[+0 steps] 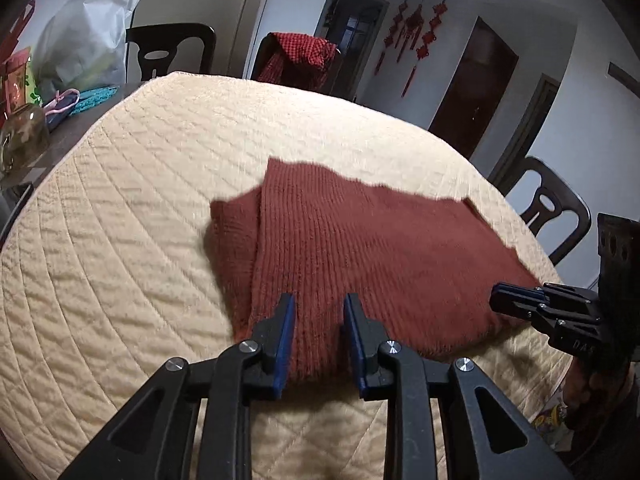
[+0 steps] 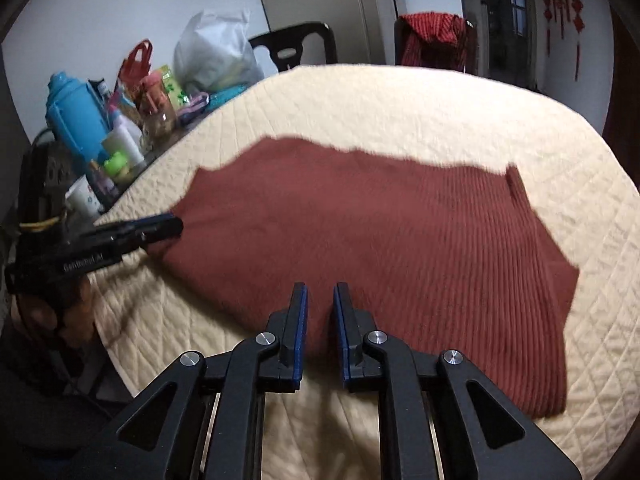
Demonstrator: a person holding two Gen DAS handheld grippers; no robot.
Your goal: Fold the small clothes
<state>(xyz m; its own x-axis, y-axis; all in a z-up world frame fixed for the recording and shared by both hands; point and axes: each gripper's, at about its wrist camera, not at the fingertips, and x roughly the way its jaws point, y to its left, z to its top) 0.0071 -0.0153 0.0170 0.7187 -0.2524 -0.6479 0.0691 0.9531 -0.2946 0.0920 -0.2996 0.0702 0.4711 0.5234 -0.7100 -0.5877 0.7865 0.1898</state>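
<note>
A rust-red ribbed knit garment [image 1: 360, 240] lies folded on the cream quilted cover [image 1: 140, 220], one layer lapped over its left side. My left gripper [image 1: 320, 300] hangs over the garment's near edge, its blue pads [image 1: 286, 336] apart, with cloth showing in the gap but not pinched. From the right wrist view the same garment [image 2: 380, 240] spreads wide, and my right gripper [image 2: 320, 288] stands over its near edge with a narrow gap and pads off the cloth. The left gripper [image 2: 176, 224] is at the garment's left corner. The right gripper [image 1: 496, 300] is at its right corner.
Bottles, a blue jug [image 2: 74, 108], bags and a white plastic bag [image 2: 216, 56] crowd the table's left side beyond the cover. Dark chairs [image 1: 548, 216] ring the table, one draped with red cloth [image 1: 300, 60]. A hand [image 2: 68, 312] holds the left gripper.
</note>
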